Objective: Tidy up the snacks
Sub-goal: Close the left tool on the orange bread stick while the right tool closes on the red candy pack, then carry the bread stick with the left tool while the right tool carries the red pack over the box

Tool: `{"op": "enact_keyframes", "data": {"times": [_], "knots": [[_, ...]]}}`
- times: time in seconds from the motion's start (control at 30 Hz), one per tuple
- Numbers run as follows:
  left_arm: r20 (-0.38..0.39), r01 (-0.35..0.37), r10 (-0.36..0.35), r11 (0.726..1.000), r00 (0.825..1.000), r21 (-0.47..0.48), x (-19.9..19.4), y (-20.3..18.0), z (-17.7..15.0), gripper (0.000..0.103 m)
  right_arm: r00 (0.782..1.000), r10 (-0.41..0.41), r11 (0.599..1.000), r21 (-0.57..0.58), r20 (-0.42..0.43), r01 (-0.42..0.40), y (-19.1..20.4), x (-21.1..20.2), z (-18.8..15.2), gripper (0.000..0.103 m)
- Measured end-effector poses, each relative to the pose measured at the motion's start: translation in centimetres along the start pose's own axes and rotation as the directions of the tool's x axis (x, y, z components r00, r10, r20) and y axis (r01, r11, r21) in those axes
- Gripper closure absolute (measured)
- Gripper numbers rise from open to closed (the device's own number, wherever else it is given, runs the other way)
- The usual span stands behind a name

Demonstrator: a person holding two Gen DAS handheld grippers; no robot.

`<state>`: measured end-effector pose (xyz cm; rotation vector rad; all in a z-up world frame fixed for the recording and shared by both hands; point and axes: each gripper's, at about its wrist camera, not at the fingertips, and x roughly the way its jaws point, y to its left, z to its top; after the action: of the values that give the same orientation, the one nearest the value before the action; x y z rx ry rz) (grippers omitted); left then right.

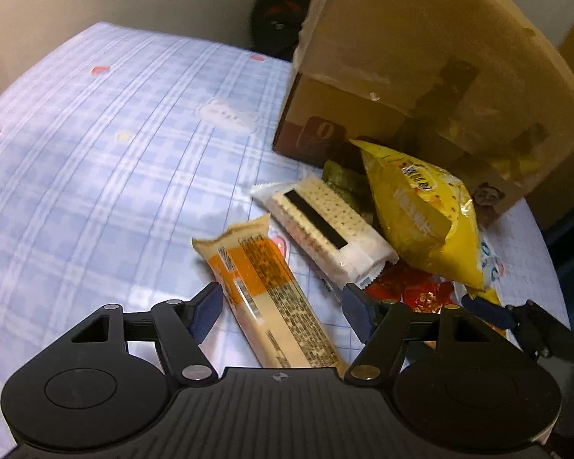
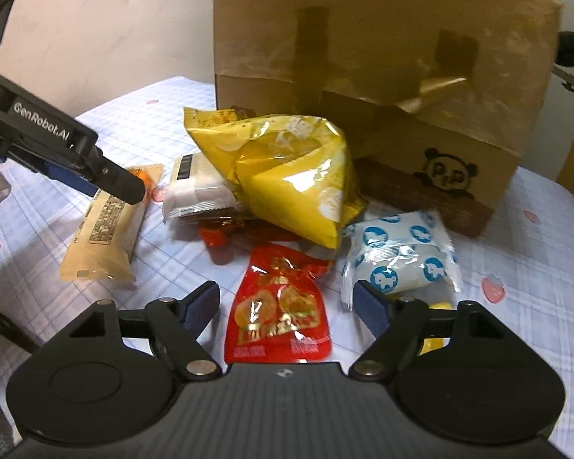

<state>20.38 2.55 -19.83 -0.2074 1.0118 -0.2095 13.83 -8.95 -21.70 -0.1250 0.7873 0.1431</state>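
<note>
Straddling untouched packets, left gripper (image 1: 283,306) over orange bar (image 1: 266,298), right gripper (image 2: 289,306) over red pouch (image 2: 279,306), both open.

Bare bedsheet (image 1: 95,160) lies left; cardboard box (image 2: 382,57) walls off behind.

Both handheld grippers share one build: a black ribbed body with two round discs, black linkage arms pinned by silver screws, and dark blue pads on the fingers. The left gripper (image 2: 107,179) carries white "GenRobot.AI" lettering along its black side; the right gripper (image 2: 289,306) shows a small round emblem.
</note>
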Motion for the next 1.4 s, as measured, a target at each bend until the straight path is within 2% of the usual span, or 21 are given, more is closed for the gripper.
{"op": "enact_keyframes", "data": {"times": [0.1, 0.2, 0.27, 0.3, 0.4, 0.47, 0.7, 1.4], "knots": [[-0.003, -0.051, 0.051, 0.999, 0.999, 0.01, 0.6, -0.7, -0.6, 0.032, 1.0, -0.001, 1.0, -0.019, -0.017, 0.001, 0.5, 0.7, 0.2, 0.024], [0.01, -0.066, 0.066, 0.997, 0.998, 0.049, 0.7, -1.0, -1.0, 0.033, 1.0, -0.002, 1.0, -0.018, -0.019, 0.002, 0.6, 0.7, 0.1, 0.028], [0.029, -0.078, 0.075, 0.994, 0.997, 0.08, 0.6, -1.1, -1.2, 0.045, 1.0, 0.012, 1.0, -0.011, -0.014, -0.013, 0.6, 0.5, 0.0, 0.035], [0.045, -0.064, 0.061, 0.994, 0.997, 0.088, 0.3, -0.9, -1.3, 0.05, 1.0, 0.021, 1.0, -0.006, -0.012, -0.022, 0.5, 0.5, -0.1, 0.037], [0.062, -0.025, 0.021, 0.997, 0.998, 0.079, -0.1, -0.2, -1.7, 0.052, 0.999, 0.045, 0.999, 0.007, -0.002, -0.045, 0.4, 0.2, -0.3, 0.048], [0.073, -0.009, 0.002, 0.995, 0.997, 0.096, -0.5, 0.0, -2.2, 0.053, 0.999, 0.045, 0.999, 0.004, 0.009, -0.045, 0.5, 0.0, -0.4, 0.05], [0.09, 0.033, -0.042, 0.994, 0.995, 0.105, -1.1, 0.8, -3.2, 0.054, 0.998, 0.049, 0.998, 0.024, 0.036, -0.05, 0.4, -0.4, -0.9, 0.051], [0.161, 0.023, -0.036, 0.996, 0.986, 0.084, -2.9, 1.1, -3.9, 0.058, 0.997, 0.059, 0.998, 0.029, 0.041, -0.06, 0.4, -0.6, -1.1, 0.053]]}}
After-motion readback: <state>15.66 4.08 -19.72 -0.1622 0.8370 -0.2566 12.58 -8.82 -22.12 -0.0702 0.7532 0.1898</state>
